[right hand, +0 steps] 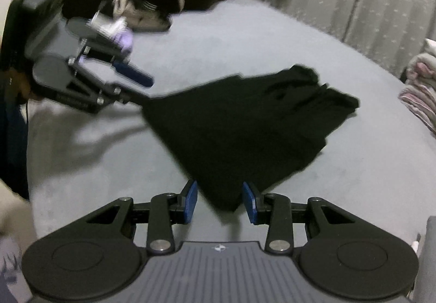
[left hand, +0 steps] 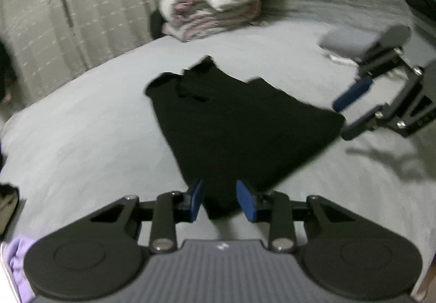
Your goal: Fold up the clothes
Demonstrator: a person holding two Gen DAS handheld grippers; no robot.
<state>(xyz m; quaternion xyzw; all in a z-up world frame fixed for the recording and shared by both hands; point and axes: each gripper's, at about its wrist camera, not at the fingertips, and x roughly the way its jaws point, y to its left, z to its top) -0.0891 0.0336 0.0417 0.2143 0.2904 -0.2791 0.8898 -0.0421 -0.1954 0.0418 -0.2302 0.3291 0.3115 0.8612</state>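
Grey bed (left hand: 81, 139) bears black garment (left hand: 231, 125), grippers open.

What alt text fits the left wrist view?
A black garment lies on a grey bed, one corner between the open left gripper's blue fingers. The right gripper, also open, reaches its far corner; folded laundry sits behind.

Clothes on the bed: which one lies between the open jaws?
The black garment, spread flat mid-bed; the folded white-pink pile sits far behind, untouched.
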